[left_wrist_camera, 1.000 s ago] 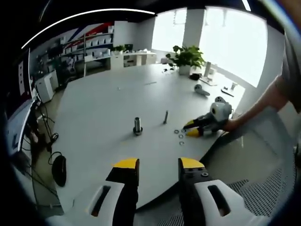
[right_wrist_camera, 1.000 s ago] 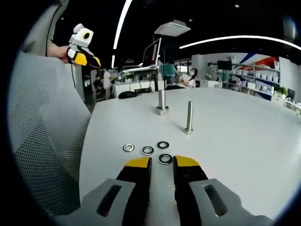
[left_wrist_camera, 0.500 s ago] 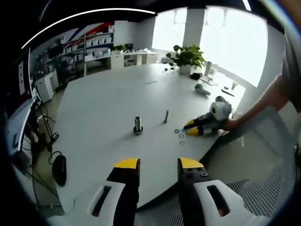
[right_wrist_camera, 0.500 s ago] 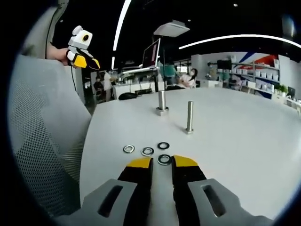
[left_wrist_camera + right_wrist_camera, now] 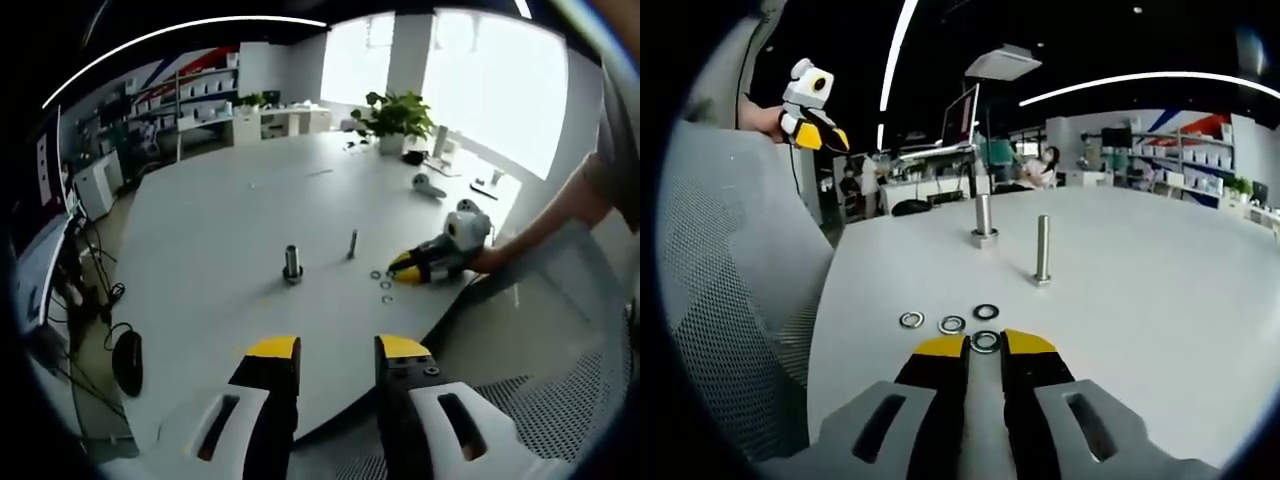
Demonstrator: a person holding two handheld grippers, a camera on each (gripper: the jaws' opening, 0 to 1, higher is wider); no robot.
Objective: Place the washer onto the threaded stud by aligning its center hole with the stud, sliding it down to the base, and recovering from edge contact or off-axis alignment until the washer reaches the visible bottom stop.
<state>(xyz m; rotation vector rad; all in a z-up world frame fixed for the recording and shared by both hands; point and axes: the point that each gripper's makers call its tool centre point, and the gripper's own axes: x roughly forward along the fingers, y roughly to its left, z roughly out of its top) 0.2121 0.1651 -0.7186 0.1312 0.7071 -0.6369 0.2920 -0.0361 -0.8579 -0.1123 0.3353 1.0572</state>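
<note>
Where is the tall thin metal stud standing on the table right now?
In the right gripper view the threaded stud stands upright on the white table, just right of a thicker bolt and beyond the four washers lying before the right gripper.

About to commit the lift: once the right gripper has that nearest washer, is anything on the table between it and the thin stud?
Nothing visible blocks it. The nearest washer lies at the right gripper tips; one other washer lies flat just beyond, then bare table up to the stud.
</note>
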